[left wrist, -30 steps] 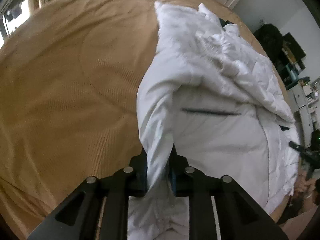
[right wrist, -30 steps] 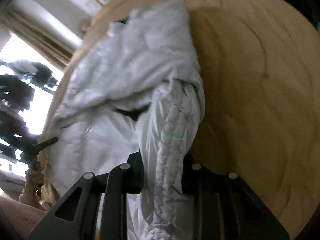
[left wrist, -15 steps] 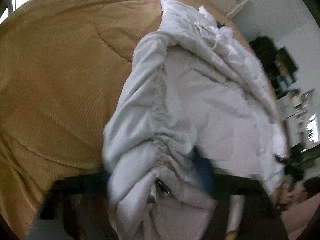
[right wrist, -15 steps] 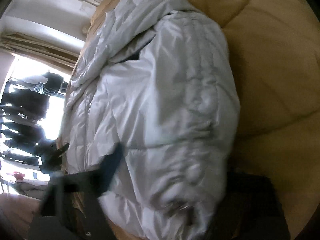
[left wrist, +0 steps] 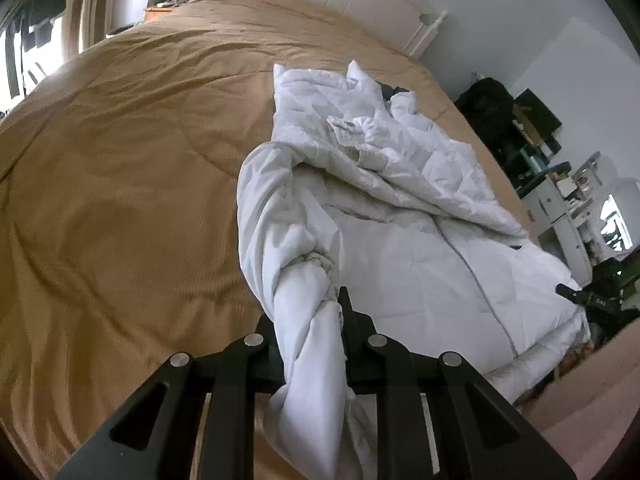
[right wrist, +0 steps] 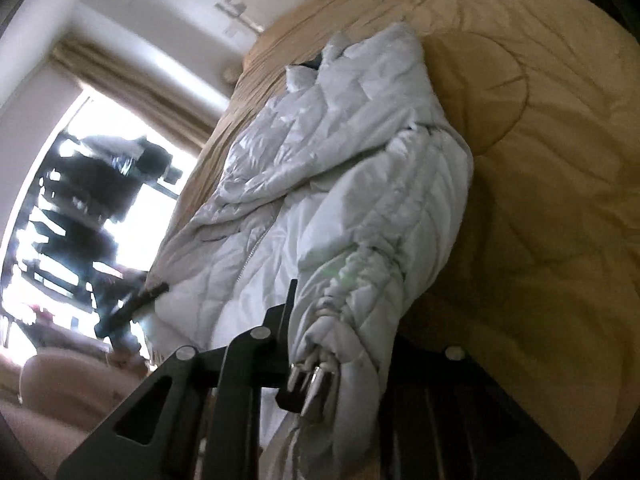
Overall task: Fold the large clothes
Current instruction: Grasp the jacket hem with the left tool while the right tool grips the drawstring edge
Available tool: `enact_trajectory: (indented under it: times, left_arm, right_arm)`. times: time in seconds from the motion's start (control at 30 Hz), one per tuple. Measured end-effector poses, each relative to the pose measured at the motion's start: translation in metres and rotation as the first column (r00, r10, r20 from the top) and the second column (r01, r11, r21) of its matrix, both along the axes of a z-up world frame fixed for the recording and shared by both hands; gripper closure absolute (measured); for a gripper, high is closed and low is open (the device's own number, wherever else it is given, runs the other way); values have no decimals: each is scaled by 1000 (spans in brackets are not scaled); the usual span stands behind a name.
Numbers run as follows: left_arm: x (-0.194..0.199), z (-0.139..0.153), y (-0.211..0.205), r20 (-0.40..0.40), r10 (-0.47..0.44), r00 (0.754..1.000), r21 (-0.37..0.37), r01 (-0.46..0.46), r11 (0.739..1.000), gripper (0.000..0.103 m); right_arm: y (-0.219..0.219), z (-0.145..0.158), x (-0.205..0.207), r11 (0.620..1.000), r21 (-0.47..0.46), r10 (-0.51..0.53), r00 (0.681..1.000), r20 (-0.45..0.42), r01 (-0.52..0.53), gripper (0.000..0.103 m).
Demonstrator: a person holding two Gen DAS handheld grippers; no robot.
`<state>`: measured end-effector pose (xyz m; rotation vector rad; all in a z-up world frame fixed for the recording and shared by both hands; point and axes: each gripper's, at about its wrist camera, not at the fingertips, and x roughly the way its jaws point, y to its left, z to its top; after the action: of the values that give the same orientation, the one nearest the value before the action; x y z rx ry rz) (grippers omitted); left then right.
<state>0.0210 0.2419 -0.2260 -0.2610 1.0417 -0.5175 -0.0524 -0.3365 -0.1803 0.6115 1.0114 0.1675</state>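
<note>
Jacket (left wrist: 420,248), white and quilted, lying on the bed (left wrist: 120,200) over a tan cover, with its collar end toward the headboard and its hem toward the near edge. The front is zipped, and the zip (left wrist: 480,284) runs down the middle of the body panel. The left hand-held gripper (left wrist: 310,332) is clenched on the cuff of one sleeve (left wrist: 280,208), its jaws having just closed further on the bunched cloth; the sleeve rises off the cover from the shoulder to the jaws and hangs slack below them. The right hand-held gripper (right wrist: 340,344) likewise grasps the cuff of the other sleeve (right wrist: 400,220), the jaws having just drawn in on it, with two metal toggles (right wrist: 308,380) dangling at the cuff beside the inner finger. In the right wrist view the left tool's tip (right wrist: 136,300) shows at the far side of the hem, which places the two grips at opposite sides of the garment. Progress, judged from this layout: the jacket is spread and closed, and both sleeves are gathered, but no fold is yet laid; the sleeves lie outside or along the body panel's edges, not across it. Remaining work appears to be bringing each sleeve inward over the chest, then doubling the body from hem to collar. The hood or collar region (left wrist: 360,120) is crumpled and probably needs flattening before the final fold.
</note>
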Motion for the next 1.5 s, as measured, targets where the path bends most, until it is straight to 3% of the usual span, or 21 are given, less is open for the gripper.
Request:
enact_trajectory:
  times: [0.1, 0.2, 0.33, 0.4, 0.57, 0.73, 0.83, 0.93, 1.0, 1.1, 1.17, 1.2, 1.27, 1.3, 1.4, 1.5]
  left_arm:
    - [8, 2, 7, -37, 3, 999, -29, -4, 1000, 86]
    - [52, 21, -9, -34, 7, 999, -56, -9, 998, 85]
    - [127, 56, -13, -28, 56, 998, -132, -59, 989, 85]
    - [186, 73, -22, -52, 79, 995, -167, -87, 982, 85]
    - [296, 92, -59, -73, 116, 991, -90, -122, 988, 84]
    - [394, 62, -106, -128, 207, 970, 43, -203, 978, 81]
    - [432, 7, -133, -162, 270, 949, 104, -256, 961, 81]
    - [439, -54, -142, -237, 324, 916, 137, -299, 944, 81]
    - [434, -69, -140, -234, 336, 912, 109, -319, 942, 81]
    - [436, -72, -136, -212, 340, 916, 82, -330, 940, 80]
    - [436, -72, -139, -201, 332, 922, 90, -320, 943, 80]
    - [436, -72, -141, -190, 329, 925, 101, -315, 944, 80]
    - [434, -71, -146, -168, 328, 930, 120, -311, 943, 80]
    - [433, -72, -147, -155, 330, 931, 125, -313, 941, 80]
    - [436, -75, -157, -133, 333, 933, 133, -316, 939, 80]
    - [435, -74, -160, -122, 329, 936, 144, -311, 939, 80]
  right_arm:
    - [-3, 6, -5, 1000, 12, 15, 1000, -2, -15, 85]
    - [-14, 20, 22, 999, 45, 2, 1000, 30, -4, 85]
    - [-31, 49, 94, 997, 79, -32, 995, 97, 24, 85]
    - [-45, 63, 142, 998, 58, -43, 993, 107, 37, 85]
    - [-81, 73, 249, 994, 64, -96, 992, 79, 91, 85]
    - [-132, 26, 340, 974, 50, -219, 974, -52, 222, 84]
    - [-153, -26, 373, 946, 84, -302, 944, -131, 314, 82]
    - [-169, -79, 379, 883, 186, -399, 897, -188, 432, 80]
    - [-175, -99, 377, 851, 246, -425, 883, -197, 464, 79]
    - [-180, -97, 378, 846, 300, -395, 897, -201, 440, 75]
    - [-184, -81, 371, 842, 326, -387, 902, -190, 430, 69]
    - [-186, -70, 366, 843, 333, -390, 906, -161, 422, 61]
    - [-180, -39, 349, 863, 300, -399, 913, -91, 407, 27]
    - [-175, -24, 345, 878, 252, -404, 913, -65, 407, 3]
    - [-141, 24, 323, 926, 49, -377, 922, 87, 374, 0]
    - [-76, 43, 312, 952, -110, -262, 947, 187, 285, 0]
